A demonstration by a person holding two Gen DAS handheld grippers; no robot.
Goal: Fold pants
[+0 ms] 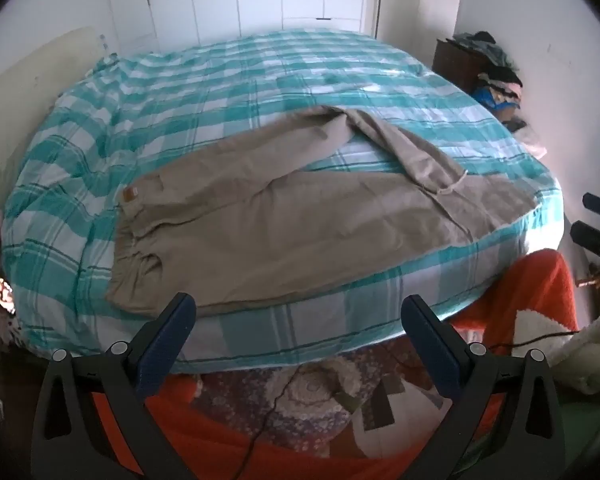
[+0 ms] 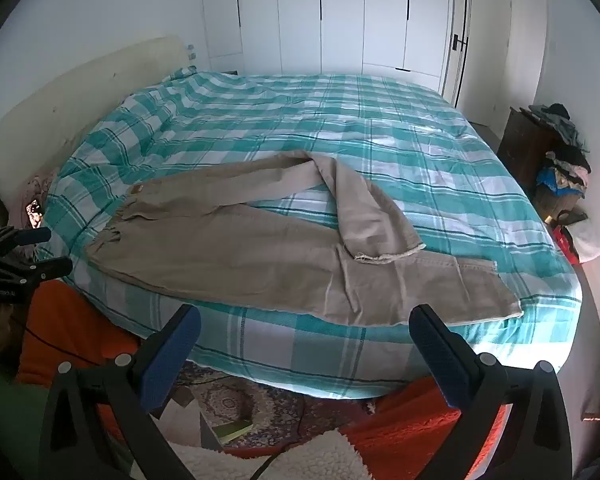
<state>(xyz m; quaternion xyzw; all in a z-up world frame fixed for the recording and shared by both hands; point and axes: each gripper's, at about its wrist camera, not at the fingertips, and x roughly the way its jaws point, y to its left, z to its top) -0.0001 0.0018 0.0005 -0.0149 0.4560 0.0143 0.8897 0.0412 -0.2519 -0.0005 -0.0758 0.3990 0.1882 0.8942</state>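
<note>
Beige pants [image 1: 284, 216] [image 2: 236, 256] lie along the near edge of a bed with a teal checked cover [image 1: 228, 80] [image 2: 380, 140]. The waistband is at the left and the near leg runs to the right. The far leg is bent back, so its hem rests on the near leg. My left gripper [image 1: 298, 312] hovers open off the bed's near edge, close to the waist end, with nothing between its blue pads. My right gripper [image 2: 305, 320] hangs open before the edge too, near the leg end. Each gripper shows at the side of the other's view.
Below the bed edge lie an orange blanket [image 1: 532, 292], a patterned rug [image 2: 236, 400] and a thin black cable [image 1: 268, 412]. A dark cabinet with a pile of clothes [image 2: 564, 168] stands by the right wall. White wardrobe doors [image 2: 340, 20] fill the back. A cream headboard [image 2: 80, 92] is at the left.
</note>
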